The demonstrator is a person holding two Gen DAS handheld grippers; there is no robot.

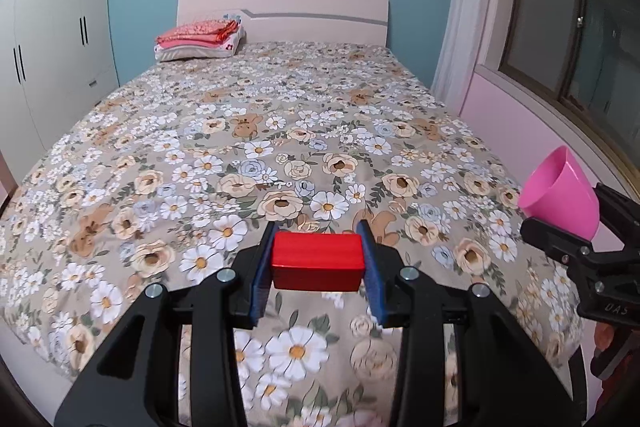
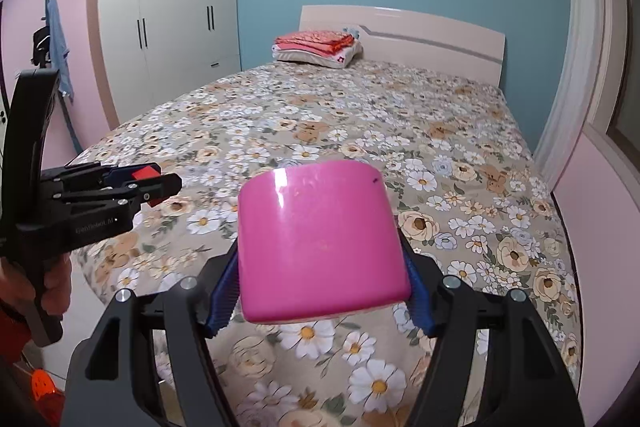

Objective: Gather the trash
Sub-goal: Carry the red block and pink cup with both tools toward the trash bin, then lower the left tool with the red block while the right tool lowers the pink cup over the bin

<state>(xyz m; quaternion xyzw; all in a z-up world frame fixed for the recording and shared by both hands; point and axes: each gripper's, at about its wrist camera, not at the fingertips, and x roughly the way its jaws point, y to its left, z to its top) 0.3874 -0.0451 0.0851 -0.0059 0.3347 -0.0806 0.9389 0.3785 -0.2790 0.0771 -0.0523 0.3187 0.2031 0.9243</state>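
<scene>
The left hand-held gripper [image 1: 318,253] is seen pinching a small red rectangular block [image 1: 317,260] between its blue pads, which are pressed against the block's two short ends. The right hand-held gripper [image 2: 322,263] is seen clamped on a glossy pink plastic cup [image 2: 320,243], gripped by its side walls with the closed base turned towards the camera and the mouth pointing away. Both items are held clear above the bed with the floral, bear-patterned cover [image 1: 240,147]; neither is touching it. A folded red blanket on a pillow [image 1: 200,39] lies at the headboard end, well apart from both grippers.

The step in hand is judged to be carrying both collected items to a disposal point. No bin can be identified in either view; only an orange perforated object [image 2: 42,383] is glimpsed low on the floor, and its nature cannot be told.

It is advised that both grips be kept firm throughout the carry. The smooth, tapered cup is judged liable to slip forward between the pads, so sudden swings should be avoided. The grippers should be kept apart, and release made only once each item is directly above the receptacle.
</scene>
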